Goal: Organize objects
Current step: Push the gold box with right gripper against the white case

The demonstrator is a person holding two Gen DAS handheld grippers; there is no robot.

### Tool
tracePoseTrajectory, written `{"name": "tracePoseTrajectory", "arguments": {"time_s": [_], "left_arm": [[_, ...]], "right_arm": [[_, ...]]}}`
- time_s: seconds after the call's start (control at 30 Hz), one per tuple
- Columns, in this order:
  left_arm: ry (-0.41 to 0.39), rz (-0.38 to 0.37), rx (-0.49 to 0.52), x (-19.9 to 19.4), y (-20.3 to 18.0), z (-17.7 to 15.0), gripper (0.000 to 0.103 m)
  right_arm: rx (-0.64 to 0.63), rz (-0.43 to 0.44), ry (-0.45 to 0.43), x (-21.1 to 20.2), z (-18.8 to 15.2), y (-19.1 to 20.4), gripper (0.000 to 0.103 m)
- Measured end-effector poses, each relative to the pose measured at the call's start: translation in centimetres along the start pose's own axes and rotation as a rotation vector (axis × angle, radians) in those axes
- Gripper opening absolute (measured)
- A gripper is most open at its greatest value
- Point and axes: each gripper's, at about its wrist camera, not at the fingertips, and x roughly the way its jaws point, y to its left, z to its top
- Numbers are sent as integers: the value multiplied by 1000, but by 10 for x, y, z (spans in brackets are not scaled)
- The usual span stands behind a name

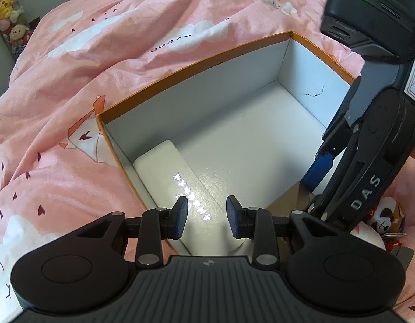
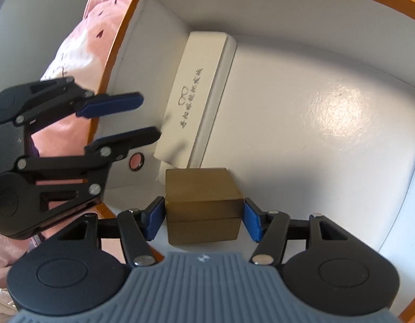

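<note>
Brown box (image 2: 203, 206) sits low in the orange-rimmed carton (image 2: 121, 37), six o'clock of the white case (image 2: 196, 99), pinched by right claw (image 2: 204, 216). Left claw (image 1: 206, 216) spread, empty. Placing step; next: release, lift clear.

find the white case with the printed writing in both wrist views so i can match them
Left wrist: the white case lies low centre on the floor of the orange-rimmed box, along its left wall, just beyond the fingertips.
Right wrist: the case lies upper centre, running from the far corner toward the brown box.
Shared landmark: the orange rim.
</note>
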Motion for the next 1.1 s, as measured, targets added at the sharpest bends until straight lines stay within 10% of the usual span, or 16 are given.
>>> {"name": "tracePoseTrajectory", "arguments": {"time_s": [0.7, 1.1], "left_arm": [[-9, 42, 9, 6, 2, 3, 33], [18, 56, 45, 10, -2, 6, 30]], "right_arm": [[98, 189, 27, 18, -8, -15, 67], [130, 135, -32, 15, -8, -21, 62]]}}
